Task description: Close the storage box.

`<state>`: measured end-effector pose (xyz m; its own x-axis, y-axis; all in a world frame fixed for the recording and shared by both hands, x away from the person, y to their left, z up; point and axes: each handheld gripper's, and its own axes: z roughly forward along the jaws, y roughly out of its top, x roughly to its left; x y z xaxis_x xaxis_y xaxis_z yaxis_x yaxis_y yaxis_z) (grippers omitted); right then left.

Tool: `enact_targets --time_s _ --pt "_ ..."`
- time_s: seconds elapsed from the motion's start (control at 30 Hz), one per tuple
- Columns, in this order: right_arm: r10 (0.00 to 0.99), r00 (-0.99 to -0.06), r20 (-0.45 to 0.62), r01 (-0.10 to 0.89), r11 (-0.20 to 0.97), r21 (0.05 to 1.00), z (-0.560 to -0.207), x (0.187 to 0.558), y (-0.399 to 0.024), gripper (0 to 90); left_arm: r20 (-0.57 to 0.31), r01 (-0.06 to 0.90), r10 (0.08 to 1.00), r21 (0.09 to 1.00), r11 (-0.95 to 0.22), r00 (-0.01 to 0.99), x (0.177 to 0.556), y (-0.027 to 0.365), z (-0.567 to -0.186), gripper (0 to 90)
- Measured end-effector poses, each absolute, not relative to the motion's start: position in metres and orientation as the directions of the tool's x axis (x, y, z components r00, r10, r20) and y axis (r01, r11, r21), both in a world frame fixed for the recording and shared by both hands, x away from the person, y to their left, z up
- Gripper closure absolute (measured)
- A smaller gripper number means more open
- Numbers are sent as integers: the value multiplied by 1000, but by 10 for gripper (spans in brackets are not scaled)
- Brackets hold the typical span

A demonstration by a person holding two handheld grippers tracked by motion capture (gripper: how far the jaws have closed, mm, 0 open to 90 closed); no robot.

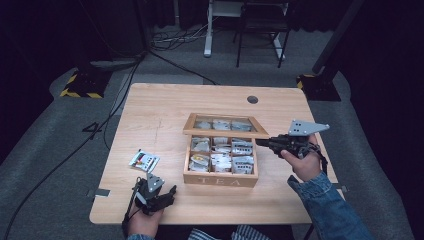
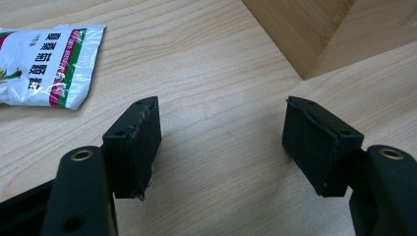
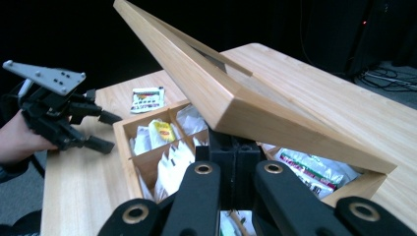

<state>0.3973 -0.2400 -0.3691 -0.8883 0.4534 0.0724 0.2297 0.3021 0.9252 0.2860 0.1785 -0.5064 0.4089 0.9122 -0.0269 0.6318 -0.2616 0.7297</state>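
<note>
Here my right gripper (image 1: pixel 261 142), jaws closed empty, sits under the hinged glass-paned lid (image 3: pixel 236 93) of the wooden tea box (image 1: pixel 220 179), while my open left gripper (image 2: pixel 221 140) hovers right of the white sachet (image 2: pixel 46 64) on the surface.

Overhead light on the table (image 1: pixel 150 115), surroundings falling off to near black. High view soft, low detail, mild noise in the dark floor. Left gripper view sharp on the wood grain, soft shadow between the jaws, glare on the sachet (image 2: pixel 46 64). Right gripper view: near jaws blurred, background black.
</note>
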Motion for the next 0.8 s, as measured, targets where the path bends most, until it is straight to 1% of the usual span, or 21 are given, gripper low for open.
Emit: enact_targets --time_s 0.6,0.67,0.7,0.8 --pt "443 -891 98 295 401 868 -366 382 -240 900 -27 631 913 731 -260 408 286 178 -507 318" --pt "449 -886 111 316 411 855 -365 382 -239 900 -27 630 913 732 -260 408 286 178 -507 318" --pt "450 -883 134 342 420 841 -365 382 -238 900 -27 630 912 731 -261 409 286 178 -507 318" --pt "457 -878 145 362 433 825 -366 382 -238 900 -27 630 912 731 -261 408 286 178 -507 318"
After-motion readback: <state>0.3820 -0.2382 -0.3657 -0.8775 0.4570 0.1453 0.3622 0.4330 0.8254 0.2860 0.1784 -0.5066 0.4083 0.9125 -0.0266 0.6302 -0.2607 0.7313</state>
